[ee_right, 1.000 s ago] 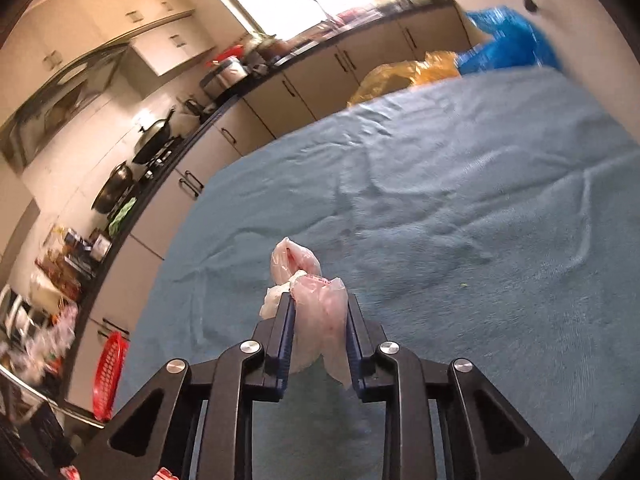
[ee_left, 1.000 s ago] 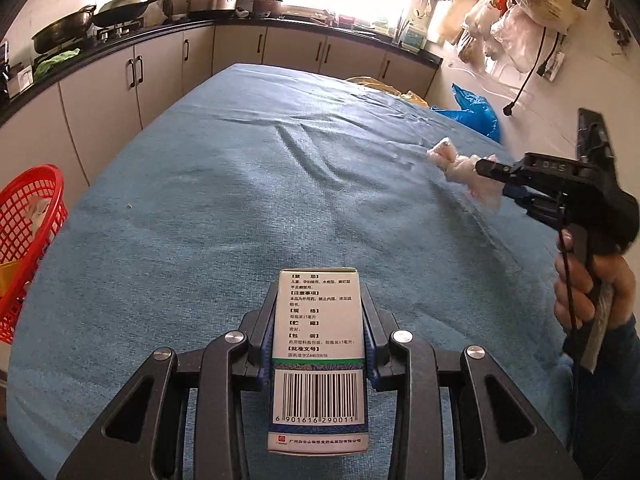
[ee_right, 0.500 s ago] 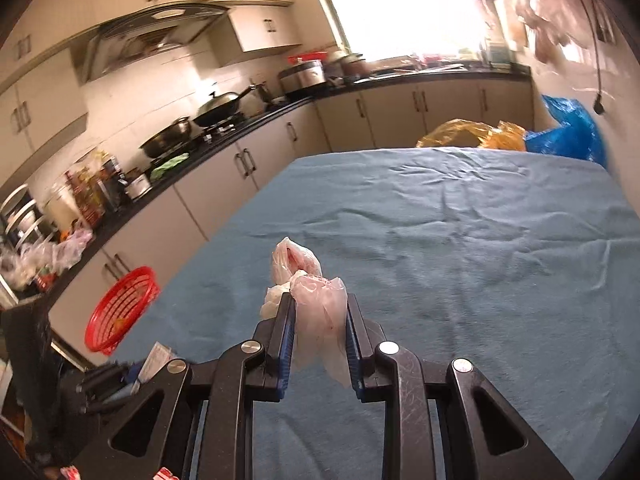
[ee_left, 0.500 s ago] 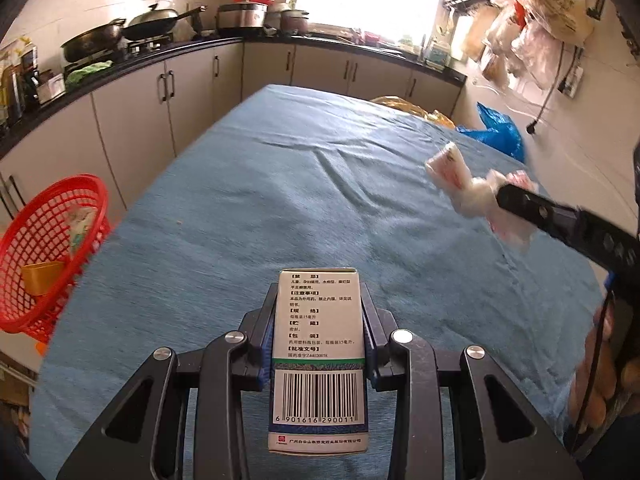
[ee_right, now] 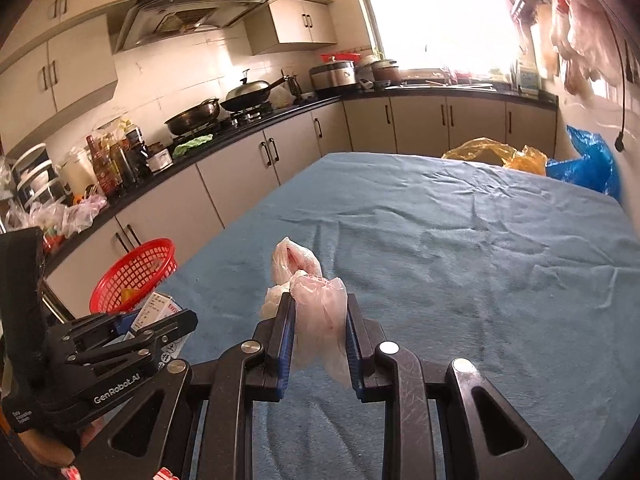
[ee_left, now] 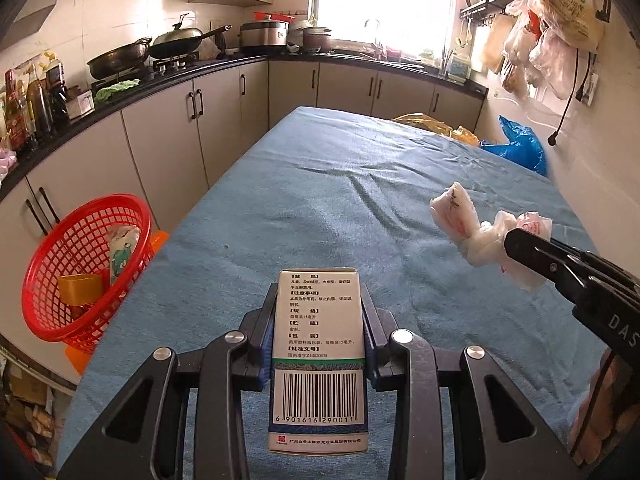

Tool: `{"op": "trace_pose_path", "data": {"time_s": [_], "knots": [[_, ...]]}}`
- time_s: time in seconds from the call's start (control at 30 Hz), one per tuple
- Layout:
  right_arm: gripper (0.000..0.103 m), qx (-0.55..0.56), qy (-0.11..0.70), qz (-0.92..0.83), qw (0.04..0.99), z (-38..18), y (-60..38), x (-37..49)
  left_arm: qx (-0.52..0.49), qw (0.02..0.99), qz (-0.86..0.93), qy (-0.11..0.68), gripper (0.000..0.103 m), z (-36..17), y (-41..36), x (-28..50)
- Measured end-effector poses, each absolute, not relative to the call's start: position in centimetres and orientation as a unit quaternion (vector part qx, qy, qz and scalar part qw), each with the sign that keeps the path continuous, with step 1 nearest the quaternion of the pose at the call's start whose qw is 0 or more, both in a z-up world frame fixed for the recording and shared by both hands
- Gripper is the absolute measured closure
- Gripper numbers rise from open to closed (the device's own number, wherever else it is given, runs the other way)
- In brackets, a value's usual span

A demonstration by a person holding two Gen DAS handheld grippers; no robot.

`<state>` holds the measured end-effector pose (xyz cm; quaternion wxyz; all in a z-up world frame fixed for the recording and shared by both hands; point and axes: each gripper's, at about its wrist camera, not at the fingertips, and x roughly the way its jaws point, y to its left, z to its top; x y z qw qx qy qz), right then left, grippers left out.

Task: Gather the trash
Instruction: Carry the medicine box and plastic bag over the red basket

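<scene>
**Left wrist view: both loads carried toward the basket**

Left gripper [ee_left: 320,320] fingers pinch a medicine box [ee_left: 320,360]; right gripper [ee_right: 316,340] fingers pinch a crumpled plastic bag [ee_right: 316,300]. Since a second ago both have swung left above the table [ee_left: 320,208], and the red basket [ee_left: 80,264] beyond its edge now looms nearer, so drop-off seems imminent.

One white printed cardboard medicine box [ee_left: 319,356] sits between the left claw's [ee_left: 319,336] fingers; one crumpled translucent plastic bag [ee_right: 316,300] in the right claw [ee_right: 318,336]. One red mesh plastic basket [ee_left: 52,320] stands left of them, two black woks [ee_left: 120,58] far ahead.
</scene>
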<state>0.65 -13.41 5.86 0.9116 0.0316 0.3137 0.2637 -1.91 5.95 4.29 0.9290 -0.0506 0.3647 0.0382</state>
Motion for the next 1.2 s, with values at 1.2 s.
{"op": "trace_pose_path", "data": {"time_s": [1.2], "knots": [[0.078, 0.011, 0.292, 0.276, 0.916, 6.8, -11.7, -1.7, -0.038, 0.936, 0.073, 0.343, 0.07, 5.4, 6.9, -3.7]]}}
